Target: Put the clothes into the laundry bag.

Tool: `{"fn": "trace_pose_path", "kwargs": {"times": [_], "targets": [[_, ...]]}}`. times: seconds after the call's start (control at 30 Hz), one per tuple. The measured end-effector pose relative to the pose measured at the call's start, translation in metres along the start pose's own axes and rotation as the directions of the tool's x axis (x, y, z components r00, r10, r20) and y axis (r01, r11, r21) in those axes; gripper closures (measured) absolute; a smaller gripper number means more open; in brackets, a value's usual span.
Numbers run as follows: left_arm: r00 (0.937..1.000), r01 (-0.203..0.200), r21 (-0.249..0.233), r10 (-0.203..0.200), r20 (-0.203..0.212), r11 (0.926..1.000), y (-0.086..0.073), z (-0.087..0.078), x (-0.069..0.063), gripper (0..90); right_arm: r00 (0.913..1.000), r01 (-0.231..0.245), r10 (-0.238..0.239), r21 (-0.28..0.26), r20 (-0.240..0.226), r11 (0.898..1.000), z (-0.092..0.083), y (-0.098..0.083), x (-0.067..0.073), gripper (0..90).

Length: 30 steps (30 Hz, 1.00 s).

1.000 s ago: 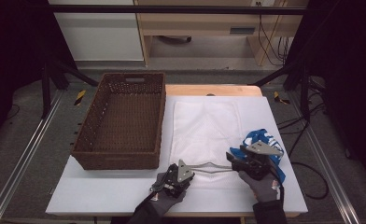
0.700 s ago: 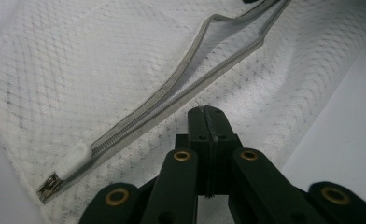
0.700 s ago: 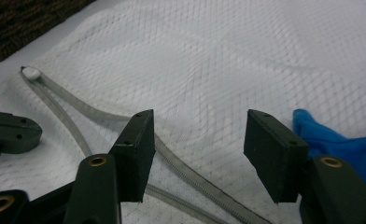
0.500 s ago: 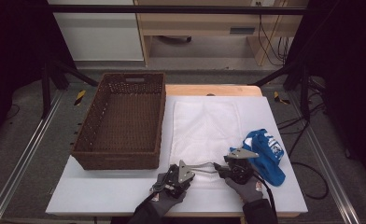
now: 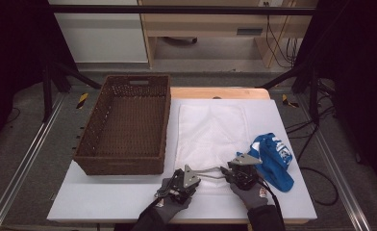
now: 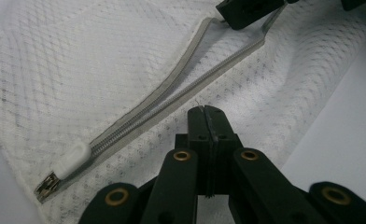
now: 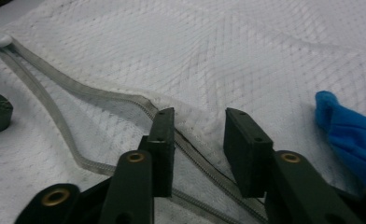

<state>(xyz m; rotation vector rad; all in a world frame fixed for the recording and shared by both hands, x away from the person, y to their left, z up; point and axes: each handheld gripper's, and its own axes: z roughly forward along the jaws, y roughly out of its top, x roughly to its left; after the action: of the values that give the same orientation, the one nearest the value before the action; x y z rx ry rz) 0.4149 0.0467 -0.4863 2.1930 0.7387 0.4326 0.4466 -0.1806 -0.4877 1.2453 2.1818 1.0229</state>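
White table, wicker basket, mesh bag, blue cloth

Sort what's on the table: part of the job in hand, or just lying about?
In the job:
- white mesh zip bag, zipper partly open
- left gripper, shut on the bag's mesh
- right gripper, jaws closing around the zipper edge

Lying about:
- brown wicker basket
- blue crumpled cloth

White mesh-cloth bag, wicker basket
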Motion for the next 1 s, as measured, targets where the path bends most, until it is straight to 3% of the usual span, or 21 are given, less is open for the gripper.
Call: {"fn": "trace_pose_path", "kwargs": {"times": [0.07,0.17,0.3,0.33,0.37,0.47,0.53,0.57,0.63,0.67,0.87,1.0], "targets": [[1.0000,-0.001,0.000,0.001,0.001,1.0000,0.000,0.000,0.000,89.5,0.9999,-0.009,0.009,0.007,0.010,1.000,-0.001,0.001,-0.001,74.4],[1.0000,0.000,0.004,0.000,0.002,1.0000,0.000,0.000,0.000,89.5,0.9998,-0.018,0.018,0.013,0.004,1.000,-0.001,0.001,-0.001,75.9],[1.0000,-0.001,0.007,0.001,0.002,1.0000,0.000,0.000,0.000,89.5,0.9990,0.000,-0.001,-0.029,-0.045,1.000,-0.003,0.003,0.001,59.8],[1.0000,-0.001,0.007,0.001,0.002,1.0000,0.000,0.000,0.000,89.5,0.9990,0.000,-0.001,-0.029,-0.045,1.000,-0.003,0.003,0.001,59.8],[1.0000,-0.001,0.005,0.001,0.002,1.0000,0.000,0.000,0.000,89.5,0.9979,0.041,-0.043,-0.027,-0.049,0.999,-0.001,0.003,0.006,53.2],[1.0000,-0.001,0.004,0.001,0.002,1.0000,0.000,0.000,0.000,89.5,0.9973,0.061,-0.061,-0.002,-0.042,0.998,0.004,0.002,0.010,51.4],[1.0000,-0.001,0.004,0.001,0.002,1.0000,0.000,0.000,0.000,89.5,0.9972,0.062,-0.062,-0.008,-0.041,0.998,0.006,0.003,0.009,53.5],[1.0000,-0.001,0.004,0.001,0.002,1.0000,0.000,0.000,0.000,89.4,0.9989,0.032,-0.032,-0.006,-0.033,0.999,0.006,0.003,0.010,61.4],[1.0000,0.000,0.004,0.000,0.002,1.0000,0.000,0.000,0.000,89.4,0.9992,0.028,-0.028,-0.009,-0.029,1.000,0.007,0.004,0.009,64.6],[1.0000,0.000,0.004,0.000,0.003,1.0000,0.000,0.000,0.000,89.4,0.9993,0.032,-0.032,-0.007,-0.020,0.999,0.007,0.005,0.007,74.5],[1.0000,-0.001,0.004,0.001,0.002,1.0000,0.000,0.000,0.000,89.4,0.9994,0.026,-0.026,0.002,-0.020,1.000,0.006,0.007,0.007,88.2],[1.0000,0.003,0.003,-0.003,0.006,1.0000,0.000,0.000,0.001,89.3,0.9993,0.022,-0.023,-0.016,-0.030,1.000,0.000,0.011,0.005,89.0]]}}
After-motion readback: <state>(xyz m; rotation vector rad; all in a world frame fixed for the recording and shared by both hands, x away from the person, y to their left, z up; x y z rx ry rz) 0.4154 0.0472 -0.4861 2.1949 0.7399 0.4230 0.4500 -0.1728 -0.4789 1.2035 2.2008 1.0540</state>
